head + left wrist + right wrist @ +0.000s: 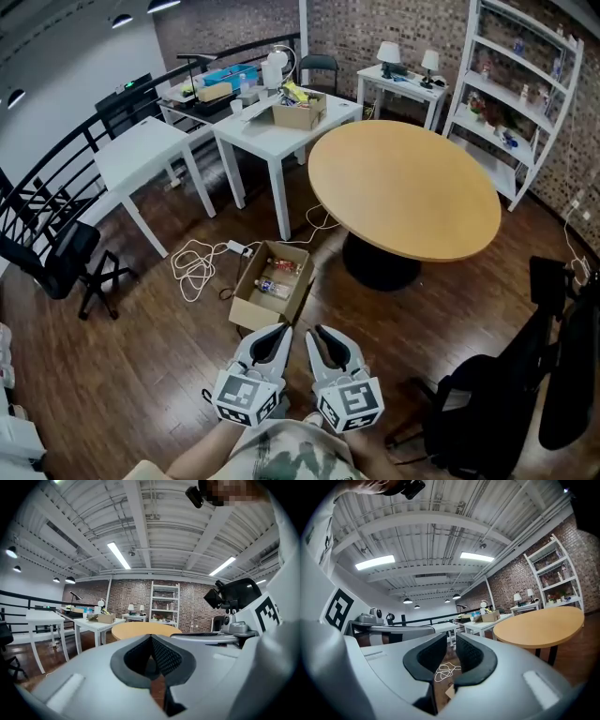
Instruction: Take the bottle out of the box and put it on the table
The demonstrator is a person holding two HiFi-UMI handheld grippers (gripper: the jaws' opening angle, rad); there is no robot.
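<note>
Dark wooden floor (141, 375), brick wall (375, 23), a round wooden desk (403, 187), white desks (272, 131), a white ladder shelf (520, 84), black chair (56, 253); strip lights (118, 555) glow overhead.

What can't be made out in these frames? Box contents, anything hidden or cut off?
1. Bottles in the box: head view, too small to count or to read labels.
2. Box, left gripper view: hidden below the left gripper, whose own body fills the lower frame.
3. Items on the shelf: head view, too small to name.
</note>
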